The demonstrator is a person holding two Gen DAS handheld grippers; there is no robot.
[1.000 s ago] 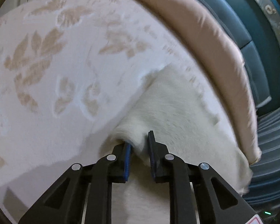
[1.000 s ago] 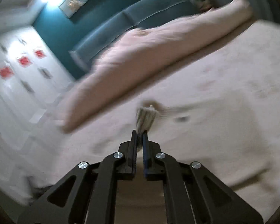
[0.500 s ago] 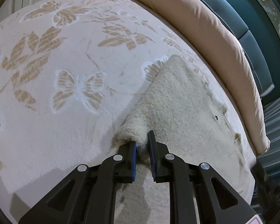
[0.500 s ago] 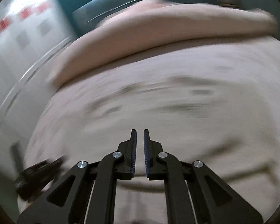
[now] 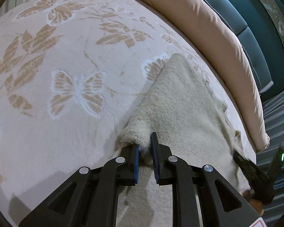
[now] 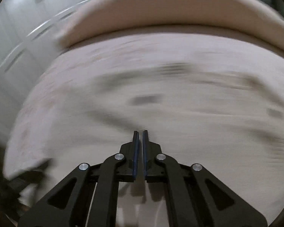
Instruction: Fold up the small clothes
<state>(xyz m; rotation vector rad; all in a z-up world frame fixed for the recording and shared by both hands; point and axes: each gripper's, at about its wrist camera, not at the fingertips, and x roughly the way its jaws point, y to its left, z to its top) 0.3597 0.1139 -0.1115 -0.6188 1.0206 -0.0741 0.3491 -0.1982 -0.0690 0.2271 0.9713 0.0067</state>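
A cream fuzzy small garment (image 5: 181, 109) lies spread on the bed's butterfly-patterned blanket (image 5: 66, 71). My left gripper (image 5: 144, 143) is shut on a bunched near corner of the garment, low over the bed. My right gripper (image 6: 140, 134) is shut and empty above the blanket (image 6: 161, 98); its view is motion-blurred and the garment cannot be made out there. The right gripper also shows in the left wrist view (image 5: 255, 172) at the garment's far right edge.
A long pink bolster (image 5: 208, 37) runs along the far side of the bed, also in the right wrist view (image 6: 170, 9). A teal padded headboard (image 5: 255, 37) lies behind it. White cabinet doors (image 6: 15, 28) stand at left.
My right gripper let go of a scrap of the garment and swung away, now empty. My left gripper kept its hold and drew the garment flatter on the bed.
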